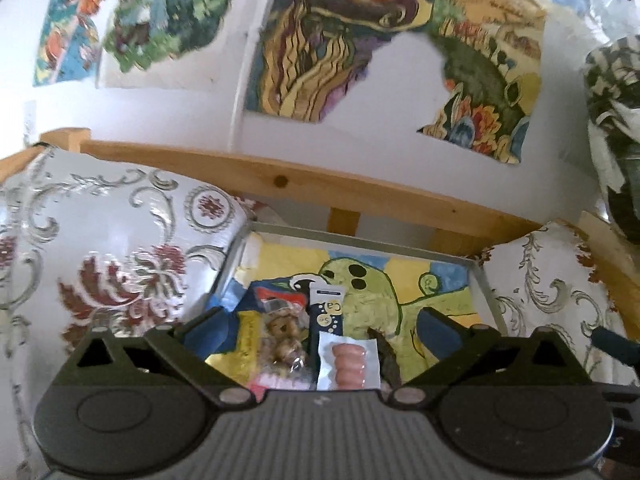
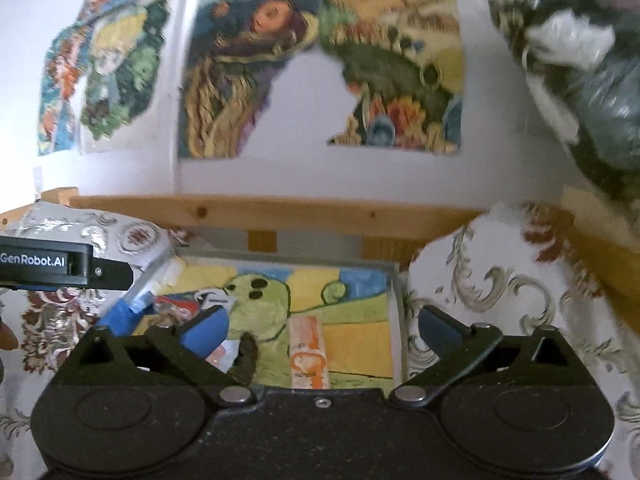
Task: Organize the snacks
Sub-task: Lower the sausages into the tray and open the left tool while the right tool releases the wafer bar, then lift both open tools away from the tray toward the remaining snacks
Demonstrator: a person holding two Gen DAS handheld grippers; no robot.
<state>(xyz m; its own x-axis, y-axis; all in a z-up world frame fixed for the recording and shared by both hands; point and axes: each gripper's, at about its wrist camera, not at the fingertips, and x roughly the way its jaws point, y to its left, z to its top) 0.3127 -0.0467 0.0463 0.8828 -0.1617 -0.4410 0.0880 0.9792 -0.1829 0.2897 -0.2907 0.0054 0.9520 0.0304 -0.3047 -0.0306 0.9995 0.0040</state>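
Two grippers hang over a shallow tray (image 1: 476, 276) lined with a green cartoon drawing, low in both views. The left gripper (image 1: 320, 332) has its jaws spread wide and empty; the right gripper (image 2: 322, 330) likewise stands wide with nothing between its fingers. In the left view, snacks cluster at lower centre: a sausage packet (image 1: 349, 362), a dark tube (image 1: 326, 314) standing behind it, and a clear bag of brown sweets (image 1: 282, 340). The sausage packet's long axis runs up and down the frame, as does the tube's, cap end uppermost. In the right view an orange packet (image 2: 310, 354) lies apart, long axis also running away from the camera. Risk, as judged: the crowded snacks overlap, so closing fingers could catch two at once or push the tube over.
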